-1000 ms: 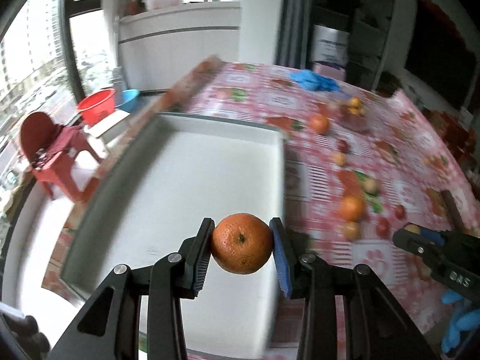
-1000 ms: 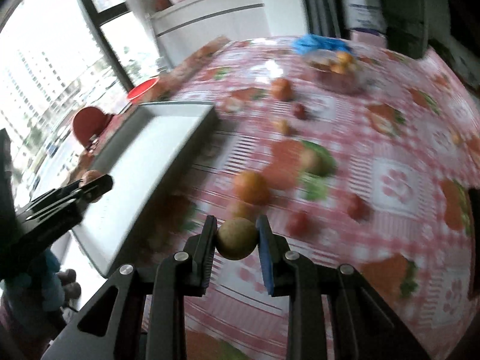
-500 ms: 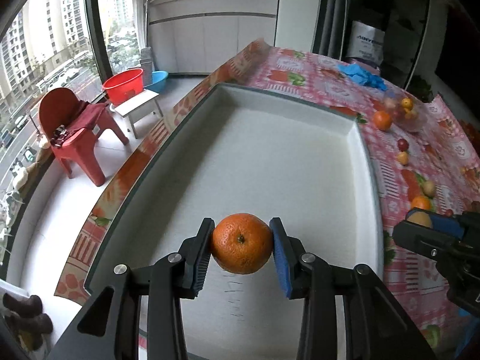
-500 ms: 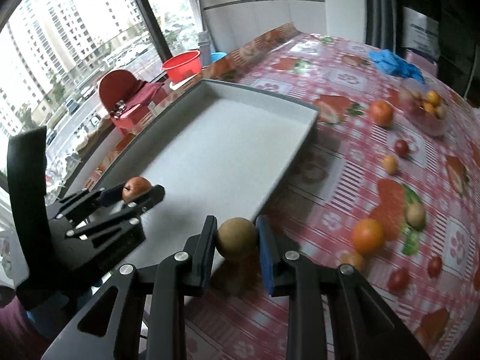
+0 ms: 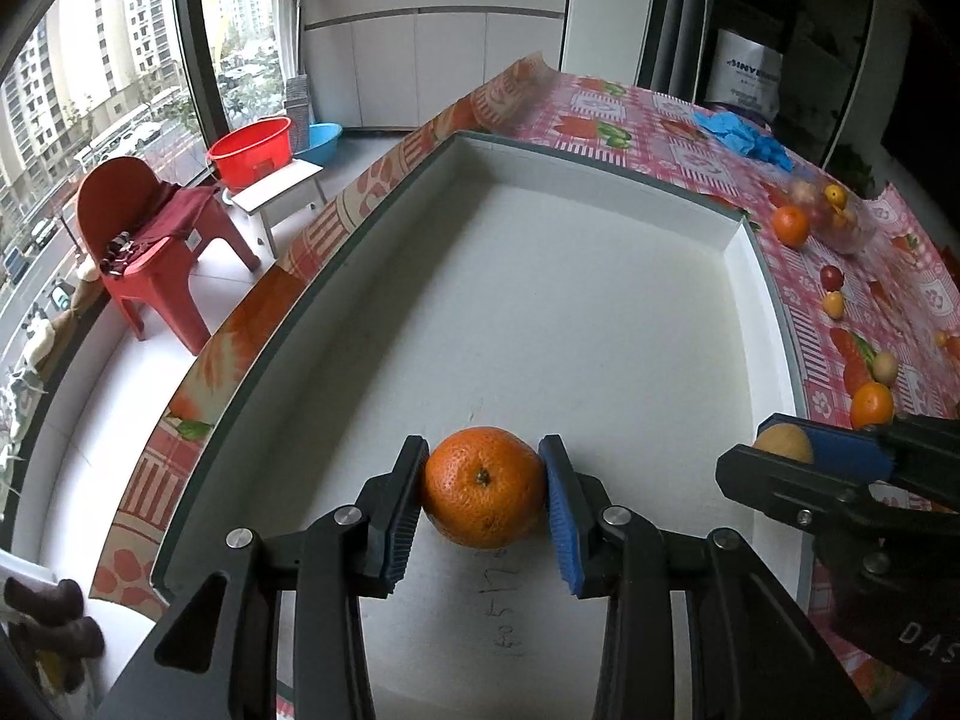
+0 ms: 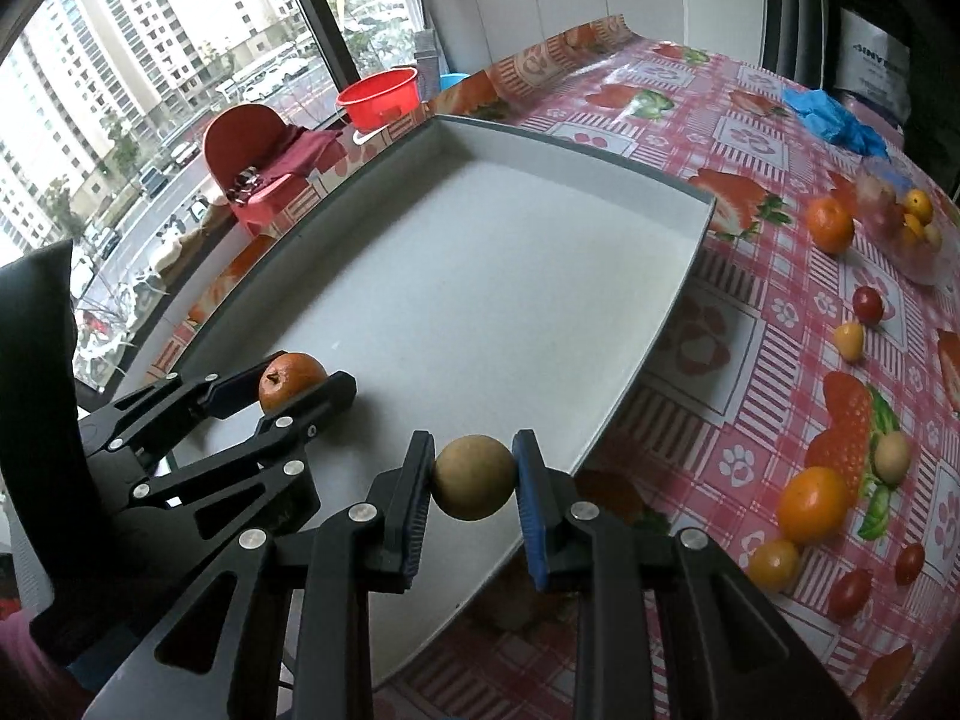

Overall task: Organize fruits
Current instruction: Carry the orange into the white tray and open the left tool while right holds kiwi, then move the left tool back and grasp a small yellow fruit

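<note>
You have open room across the whole white floor of the tray, bounded only by its raised rim, while the other gripper stands near your right side and loose fruit crowds the tablecloth beyond the tray's right wall.

The orange looked dimpled and glossy; the tray matt white; the tablecloth shiny plastic.
</note>
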{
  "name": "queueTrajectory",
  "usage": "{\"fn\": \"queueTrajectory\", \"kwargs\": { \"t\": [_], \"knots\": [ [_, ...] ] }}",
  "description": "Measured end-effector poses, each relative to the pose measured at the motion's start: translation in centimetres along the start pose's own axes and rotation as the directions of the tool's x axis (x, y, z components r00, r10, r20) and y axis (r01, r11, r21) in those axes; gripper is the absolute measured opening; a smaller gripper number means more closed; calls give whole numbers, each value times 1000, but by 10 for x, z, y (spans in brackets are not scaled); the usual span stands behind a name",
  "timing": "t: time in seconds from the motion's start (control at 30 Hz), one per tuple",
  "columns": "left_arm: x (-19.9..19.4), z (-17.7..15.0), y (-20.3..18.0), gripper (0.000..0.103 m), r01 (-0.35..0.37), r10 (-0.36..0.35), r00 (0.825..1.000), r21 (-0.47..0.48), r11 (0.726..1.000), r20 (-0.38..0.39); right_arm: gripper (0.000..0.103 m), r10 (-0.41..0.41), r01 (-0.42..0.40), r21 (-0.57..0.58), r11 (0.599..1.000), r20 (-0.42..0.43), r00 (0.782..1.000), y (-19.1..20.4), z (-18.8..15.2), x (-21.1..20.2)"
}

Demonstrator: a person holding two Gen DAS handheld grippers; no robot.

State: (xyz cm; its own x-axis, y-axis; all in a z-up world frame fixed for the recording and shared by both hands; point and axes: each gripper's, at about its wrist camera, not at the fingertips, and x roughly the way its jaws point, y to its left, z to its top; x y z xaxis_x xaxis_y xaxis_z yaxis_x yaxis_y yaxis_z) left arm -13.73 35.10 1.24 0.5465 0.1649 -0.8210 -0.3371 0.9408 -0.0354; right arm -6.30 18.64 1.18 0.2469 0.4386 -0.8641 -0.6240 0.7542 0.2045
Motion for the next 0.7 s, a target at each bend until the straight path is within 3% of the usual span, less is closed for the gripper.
{"fn": "queueTrajectory", "kwargs": {
  "t": [0.03, 0.2, 0.27, 0.33, 0.5, 0.6, 0.7],
  "knots": [
    [0, 0, -1, 40, -4, 4, 1000, 3, 1000, 2, 35, 1, -1, 2, 1000, 0, 1000, -1, 1, 0],
    [1, 0, -4, 43, -13, 13, 1000, 30, 999, 12, 71, 9, -9, -5, 1000, 38, 999, 1, 5, -9],
    [1, 0, -6, 68, -23, 23, 1000, 36, 999, 12, 79, -4, 5, -14, 1000, 55, 998, 3, 6, -15],
    [-1, -1, -6, 77, -34, 33, 999, 31, 999, 29, 80, -16, 17, -16, 1000, 76, 997, 1, 8, -21],
    [-8, 3, -13, 77, -24, 23, 999, 38, 999, 23, 92, -28, 21, 68, 997, 111, 993, -25, 15, -40],
    [-17, 7, -22, 76, 9, -10, 1000, 40, 999, 27, 103, -61, 41, 144, 989, 135, 989, -52, 17, -56],
    [-32, 13, -37, 77, 63, -66, 997, 53, 997, 45, 103, -108, 70, 231, 971, 159, 981, -87, 16, -74]
  ]
}}
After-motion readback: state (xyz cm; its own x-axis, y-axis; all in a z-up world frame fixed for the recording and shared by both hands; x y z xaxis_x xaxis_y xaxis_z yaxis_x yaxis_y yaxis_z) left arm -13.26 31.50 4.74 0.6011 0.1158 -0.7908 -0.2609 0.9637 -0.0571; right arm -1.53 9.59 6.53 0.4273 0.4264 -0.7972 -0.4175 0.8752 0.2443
